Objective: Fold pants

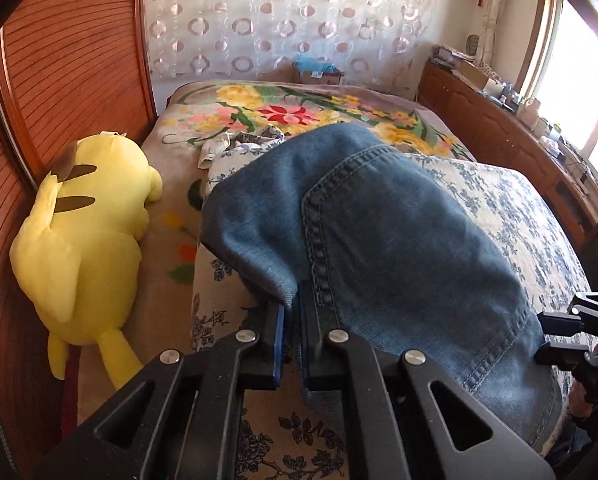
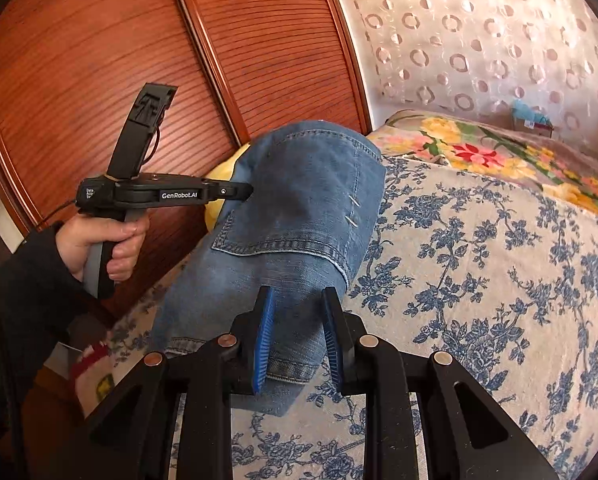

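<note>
Left gripper point(image 1: 293, 320): fingers nearly closed, pinching an edge of the jeans point(image 1: 379, 240); right gripper point(image 2: 297, 336): fingers set apart around a hem-side edge of the denim, no squeeze evident. Jeans: on the blue-floral bedspread point(image 2: 479, 260), already doubled into a compact bundle with back pocket uppermost, one end raised. Progress, by judgement: folding well along; remaining, lay the lifted end down and flatten. Adjacent: yellow plush toy point(image 1: 87, 240).

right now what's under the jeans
The jeans lie on a blue-flowered bedspread. Whatever else sits beneath them is covered. The left gripper pinches one edge.
</note>
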Action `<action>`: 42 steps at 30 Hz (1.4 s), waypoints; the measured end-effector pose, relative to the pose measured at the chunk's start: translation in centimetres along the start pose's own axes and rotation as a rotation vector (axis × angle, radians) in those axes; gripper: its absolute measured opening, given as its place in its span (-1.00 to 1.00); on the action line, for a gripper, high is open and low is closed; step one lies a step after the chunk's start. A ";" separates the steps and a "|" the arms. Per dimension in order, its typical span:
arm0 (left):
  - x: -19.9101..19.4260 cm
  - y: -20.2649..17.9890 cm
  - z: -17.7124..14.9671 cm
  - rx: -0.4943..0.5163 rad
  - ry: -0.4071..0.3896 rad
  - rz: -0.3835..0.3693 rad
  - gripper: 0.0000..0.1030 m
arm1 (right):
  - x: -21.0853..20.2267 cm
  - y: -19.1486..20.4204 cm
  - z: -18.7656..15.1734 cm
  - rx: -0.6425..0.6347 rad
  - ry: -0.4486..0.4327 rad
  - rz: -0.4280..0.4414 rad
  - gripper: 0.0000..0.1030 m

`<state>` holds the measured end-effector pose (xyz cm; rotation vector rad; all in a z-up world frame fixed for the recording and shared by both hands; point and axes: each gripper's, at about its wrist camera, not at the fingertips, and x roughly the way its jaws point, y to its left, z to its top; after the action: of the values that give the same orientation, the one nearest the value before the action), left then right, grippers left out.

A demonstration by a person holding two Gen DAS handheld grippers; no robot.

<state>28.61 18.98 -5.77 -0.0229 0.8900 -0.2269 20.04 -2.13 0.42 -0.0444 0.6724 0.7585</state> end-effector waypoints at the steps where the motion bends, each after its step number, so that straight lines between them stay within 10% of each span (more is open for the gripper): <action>1: 0.0 -0.1 0.0 -0.001 -0.005 -0.004 -0.87 | 0.2 0.0 -0.1 -0.005 0.007 -0.010 -0.52; 22: -5.4 -3.7 1.4 0.056 -0.158 -0.050 -0.37 | 2.0 -1.6 -1.2 0.076 0.093 -0.006 -0.52; 42: 5.4 -5.8 5.0 0.171 0.011 -0.115 -0.37 | 3.3 -0.8 0.4 -0.006 0.057 -0.022 -0.52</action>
<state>34.67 11.84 -6.16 0.0859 0.8787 -0.4102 22.58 -0.57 -1.34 -0.0796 0.7231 0.7400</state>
